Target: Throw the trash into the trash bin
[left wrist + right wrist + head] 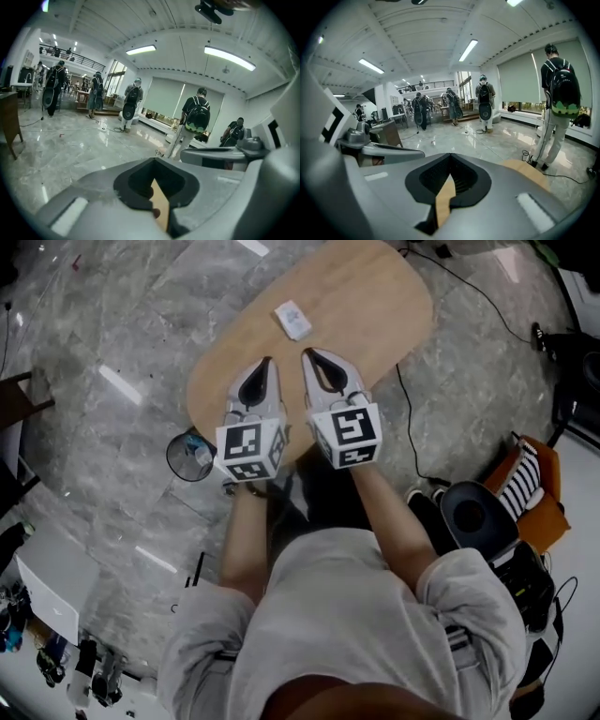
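A small white piece of trash [292, 320] lies on the oval wooden table [375, 296], towards its far half. A round wire trash bin [191, 455] stands on the floor by the table's near left edge, with some bits inside. My left gripper [266, 363] and right gripper [307, 355] hover side by side over the near end of the table, tips pointing at the trash and short of it. Both are shut with nothing between the jaws, as the left gripper [153, 160] and right gripper [449, 155] show in their own views. A strip of table wood shows through each jaw gap.
A black cable [469, 292] runs over the marble floor right of the table. A black round device [471, 514] and an orange bag [536, 479] sit at the right, and a white laptop [47, 589] lies at the lower left. Several people with backpacks [196, 115] stand about the hall.
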A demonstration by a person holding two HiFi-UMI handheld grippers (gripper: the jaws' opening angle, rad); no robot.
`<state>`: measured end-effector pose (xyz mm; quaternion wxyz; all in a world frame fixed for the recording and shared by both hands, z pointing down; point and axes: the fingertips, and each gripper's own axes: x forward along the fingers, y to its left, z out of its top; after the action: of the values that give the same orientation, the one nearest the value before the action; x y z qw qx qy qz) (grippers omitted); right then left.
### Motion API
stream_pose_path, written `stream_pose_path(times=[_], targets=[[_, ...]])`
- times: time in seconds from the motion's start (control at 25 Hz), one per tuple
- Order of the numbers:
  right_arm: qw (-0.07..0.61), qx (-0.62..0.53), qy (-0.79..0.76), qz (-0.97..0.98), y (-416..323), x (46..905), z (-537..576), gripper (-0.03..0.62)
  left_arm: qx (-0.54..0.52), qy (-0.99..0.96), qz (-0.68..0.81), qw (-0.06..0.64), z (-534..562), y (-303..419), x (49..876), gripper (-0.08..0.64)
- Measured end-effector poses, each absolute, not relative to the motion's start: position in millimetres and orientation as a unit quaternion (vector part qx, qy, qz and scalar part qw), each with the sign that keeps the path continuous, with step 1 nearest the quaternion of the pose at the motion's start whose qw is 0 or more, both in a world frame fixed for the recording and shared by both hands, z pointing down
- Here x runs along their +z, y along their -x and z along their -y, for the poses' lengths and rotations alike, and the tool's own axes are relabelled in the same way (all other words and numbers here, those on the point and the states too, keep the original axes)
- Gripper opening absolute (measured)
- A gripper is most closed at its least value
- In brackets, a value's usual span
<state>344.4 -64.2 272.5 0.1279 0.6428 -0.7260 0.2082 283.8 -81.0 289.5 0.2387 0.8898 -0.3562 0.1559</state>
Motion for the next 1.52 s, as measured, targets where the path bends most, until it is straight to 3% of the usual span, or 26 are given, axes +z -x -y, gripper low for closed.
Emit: stream_pose_path(times=[0.6, 1.12, 1.36, 1.52], targets=[[0.156, 0.274, -0.61, 0.727, -423.7, 457.2, 101.6, 0.008, 0.251, -0.858, 0.345, 0.285, 128.8, -368.7, 479.3, 0.018], [0.151, 0.313, -0.624, 0.7, -460.6, 528.7, 97.3, 0.008, 0.33, -0.773, 0.39, 0.377, 140.3, -372.4, 622.8, 0.018], [0.155, 0.317, -0.623, 0.699, -464.6, 535.3, 93.4, 0.008, 0.372, -0.734, 0.395, 0.409, 152.5, -366.0, 661.7, 0.135], [0.155, 0.315, -0.625, 0.697, -471.5, 535.4, 92.9, 0.009, 0.373, -0.741, 0.372, 0.416, 155.2, -380.2, 672.7, 0.142]])
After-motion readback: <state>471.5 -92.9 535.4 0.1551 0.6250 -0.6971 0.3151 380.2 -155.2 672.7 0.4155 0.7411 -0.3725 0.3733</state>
